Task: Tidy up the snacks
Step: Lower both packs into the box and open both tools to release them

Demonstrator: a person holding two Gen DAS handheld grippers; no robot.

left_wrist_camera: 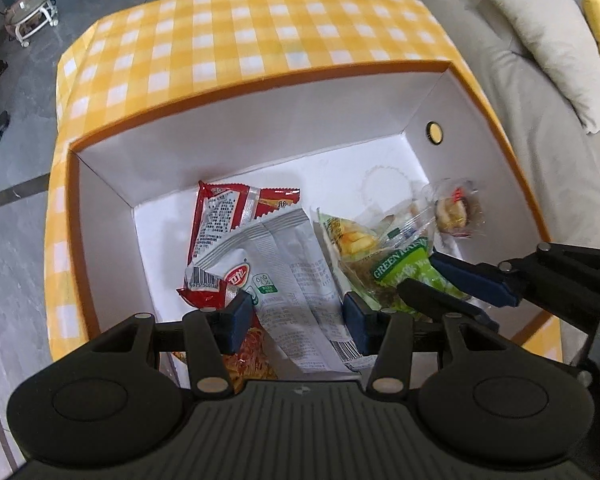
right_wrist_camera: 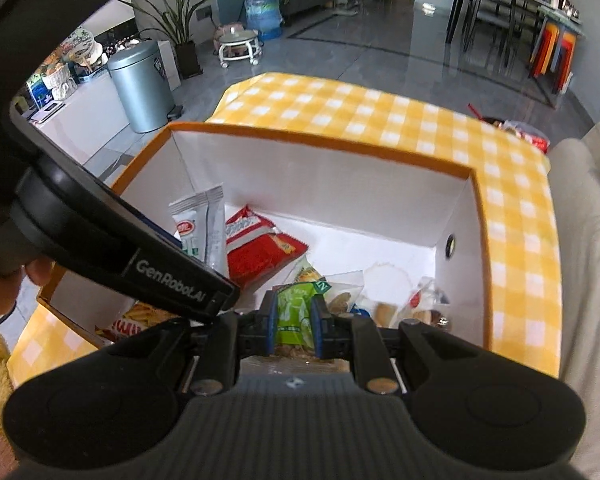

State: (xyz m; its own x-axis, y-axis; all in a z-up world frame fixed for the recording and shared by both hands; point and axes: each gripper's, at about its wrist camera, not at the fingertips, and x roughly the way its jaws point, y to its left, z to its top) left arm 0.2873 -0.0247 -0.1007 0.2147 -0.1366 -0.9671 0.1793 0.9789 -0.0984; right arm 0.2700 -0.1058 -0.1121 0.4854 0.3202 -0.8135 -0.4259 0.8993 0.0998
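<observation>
Two hand-held grippers reach down into an open storage box (left_wrist_camera: 260, 76) with an orange rim and white walls, which stands on a table draped in a yellow checked cloth (left_wrist_camera: 236, 32). The left gripper (left_wrist_camera: 296, 314) has its jaws partly spread around a white snack packet (left_wrist_camera: 296, 276), the pads at either edge of the wrapper, apparently carrying it, though the contact itself is hard to make out. The right gripper (right_wrist_camera: 295, 322) is clamped on a green snack bag (right_wrist_camera: 296, 312), pinching it near its lower end, over the box's near right corner. Below them a red packet (left_wrist_camera: 224, 216) lies flat toward the far left of the box floor, and clear-wrapped pastries (left_wrist_camera: 454, 210) rest against the right wall, suggesting the box is the collecting point for the loose snacks. Both held packets appear poised for release among the rest.
</observation>
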